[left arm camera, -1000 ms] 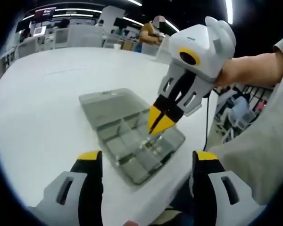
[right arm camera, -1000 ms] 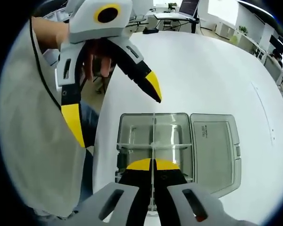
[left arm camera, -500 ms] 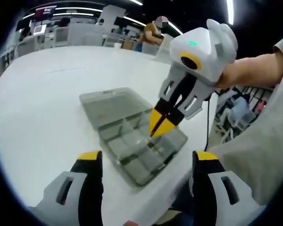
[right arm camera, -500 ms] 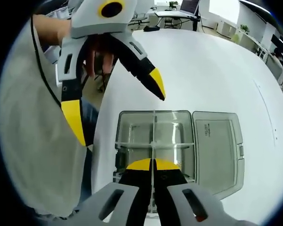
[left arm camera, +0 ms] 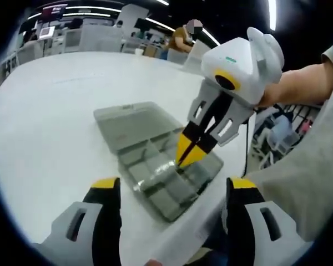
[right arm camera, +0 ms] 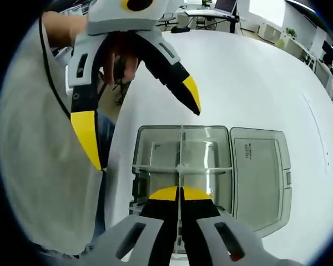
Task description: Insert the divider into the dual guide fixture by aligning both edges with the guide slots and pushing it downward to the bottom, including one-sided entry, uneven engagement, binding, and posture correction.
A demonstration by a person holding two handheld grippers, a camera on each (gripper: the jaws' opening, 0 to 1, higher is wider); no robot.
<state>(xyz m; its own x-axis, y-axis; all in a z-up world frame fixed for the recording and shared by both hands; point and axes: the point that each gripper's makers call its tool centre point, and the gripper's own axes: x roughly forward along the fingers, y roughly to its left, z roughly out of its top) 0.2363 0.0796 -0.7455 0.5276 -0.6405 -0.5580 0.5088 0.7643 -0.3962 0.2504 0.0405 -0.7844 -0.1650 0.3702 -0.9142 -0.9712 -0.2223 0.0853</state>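
Right gripper (right arm camera: 179,195) first: we see its yellow-tipped jaws pressed nearly together on the thin clear divider (right arm camera: 181,160), which stands on edge between them. In the right gripper view the divider's long axis runs straight away from the gripper, across the middle of the open clear box (right arm camera: 155,152), meeting a crosswise partition there. In the left gripper view the same gripper (left arm camera: 190,154) comes down at a slant with its tips inside the box (left arm camera: 155,169), pinching the divider's upper edge. Our left gripper (left arm camera: 169,191) has its jaws spread wide and holds nothing; it hovers on the near side of the box, above the white desk (left arm camera: 50,127). In the right gripper view it (right arm camera: 147,133) hangs just beyond the box's far-left corner, one tip pointing toward the far wall. The box's lid (right arm camera: 263,172) lies open flat beside the tray; it carries a small label whose print we cannot read.
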